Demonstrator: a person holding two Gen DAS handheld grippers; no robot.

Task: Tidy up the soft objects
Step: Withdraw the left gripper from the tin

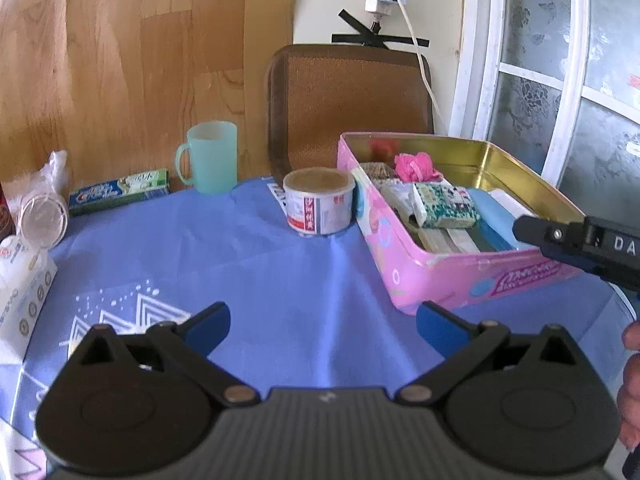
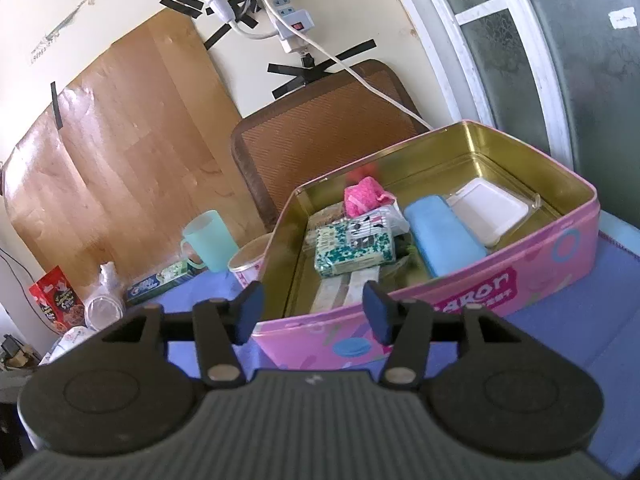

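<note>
Our left tool [image 1: 323, 322] gapes wide and empty over the table [image 1: 280, 280], right tool [image 2: 311, 307] half-open and empty at the pink tin [image 2: 460, 292]; we judge the green tissue pack [image 2: 352, 254] light and squashy, best pinched across its short sides.

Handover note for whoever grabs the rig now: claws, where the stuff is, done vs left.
Left claw: open, empty, over the blue tablecloth.
Right claw: open, empty, at the near wall of the pink tin.
In the tin: green floral tissue pack, pink cloth, blue pack, white container.
Still on the cloth: round tub, mint mug, toothpaste box, tissue pack at the left edge.
Left: probably that left-edge tissue pack; check the remaining items for softness.
</note>
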